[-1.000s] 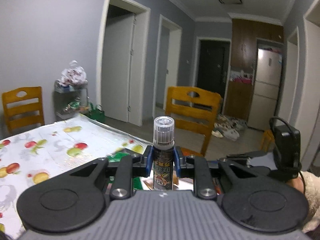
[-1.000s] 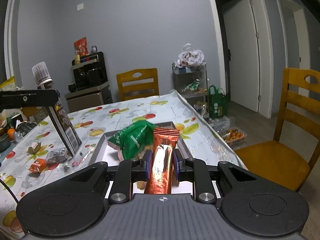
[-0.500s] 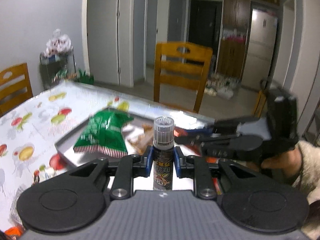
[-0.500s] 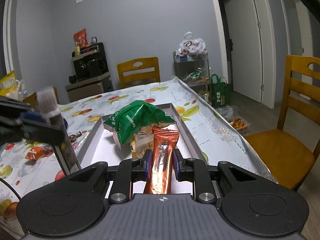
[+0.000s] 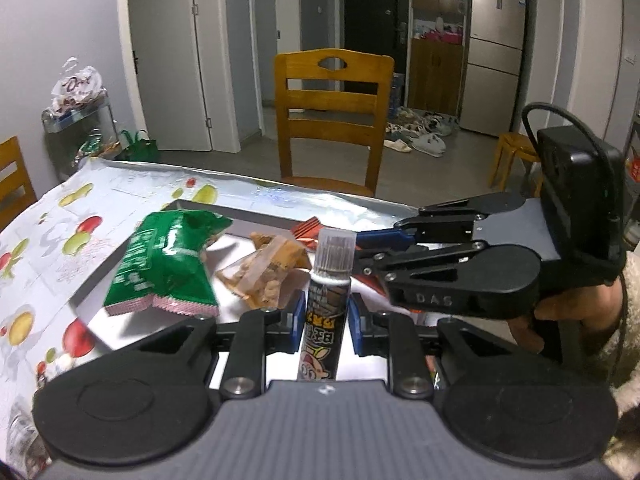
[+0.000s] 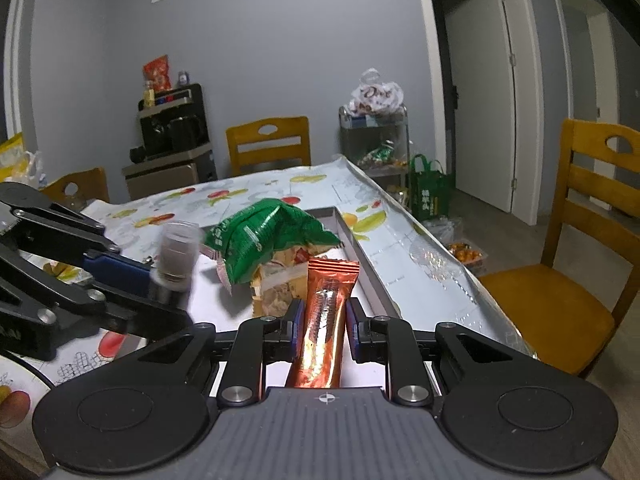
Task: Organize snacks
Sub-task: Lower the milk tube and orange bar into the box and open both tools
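A dark tube with a clear cap (image 5: 325, 312) is clamped upright between the closed jaws of the left gripper (image 5: 325, 318), over the near end of the metal tray (image 5: 256, 222). An orange-red snack bar (image 6: 325, 320) is pinched by the right gripper (image 6: 322, 326), above the same tray, where 2 packets lie: a green bag (image 5: 164, 264) and a clear pack of biscuits (image 5: 266, 272).

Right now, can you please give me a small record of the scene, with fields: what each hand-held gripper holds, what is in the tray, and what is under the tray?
left hand-held gripper: shut on tube
right hand-held gripper: shut on orange bar
tray: green bag, clear packet
under tray: fruit-print cloth
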Demonstrator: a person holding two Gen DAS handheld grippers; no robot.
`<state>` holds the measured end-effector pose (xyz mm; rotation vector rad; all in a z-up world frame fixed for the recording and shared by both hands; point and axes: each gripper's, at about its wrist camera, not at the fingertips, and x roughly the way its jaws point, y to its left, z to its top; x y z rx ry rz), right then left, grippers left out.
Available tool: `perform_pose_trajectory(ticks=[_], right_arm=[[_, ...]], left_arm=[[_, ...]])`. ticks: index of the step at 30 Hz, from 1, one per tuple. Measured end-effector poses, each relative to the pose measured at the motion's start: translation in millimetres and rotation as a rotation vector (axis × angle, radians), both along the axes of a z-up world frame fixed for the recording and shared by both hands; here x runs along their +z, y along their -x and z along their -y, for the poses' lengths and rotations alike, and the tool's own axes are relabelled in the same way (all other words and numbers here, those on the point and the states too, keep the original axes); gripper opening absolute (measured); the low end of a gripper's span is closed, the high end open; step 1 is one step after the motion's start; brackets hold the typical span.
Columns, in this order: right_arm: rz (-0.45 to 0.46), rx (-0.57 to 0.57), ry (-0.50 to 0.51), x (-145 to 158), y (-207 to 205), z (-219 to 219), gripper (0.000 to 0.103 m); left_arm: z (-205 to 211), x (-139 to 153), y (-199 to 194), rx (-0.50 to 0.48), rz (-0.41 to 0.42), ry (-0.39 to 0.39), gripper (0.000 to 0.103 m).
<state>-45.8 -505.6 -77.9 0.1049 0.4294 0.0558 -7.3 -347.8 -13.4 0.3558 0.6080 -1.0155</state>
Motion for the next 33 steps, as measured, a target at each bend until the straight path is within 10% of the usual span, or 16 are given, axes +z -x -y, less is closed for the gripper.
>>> perform_pose_trajectory(ticks=[19, 24, 33], right_arm=[[-0.039, -0.020, -0.032, -4, -6, 5, 0.027], [0.006, -0.027, -0.067, 3, 2, 6, 0.090], [0.023, -0.015, -0.070, 11, 6, -3, 0.096]], left_arm=[[-2, -17, -13, -0.002, -0.064, -0.014, 0.019], [-9, -14, -12, 0.015, -0.065, -0.004, 0.021], [-26, -11, -13, 0.084, -0.052, 0.026, 0.070]])
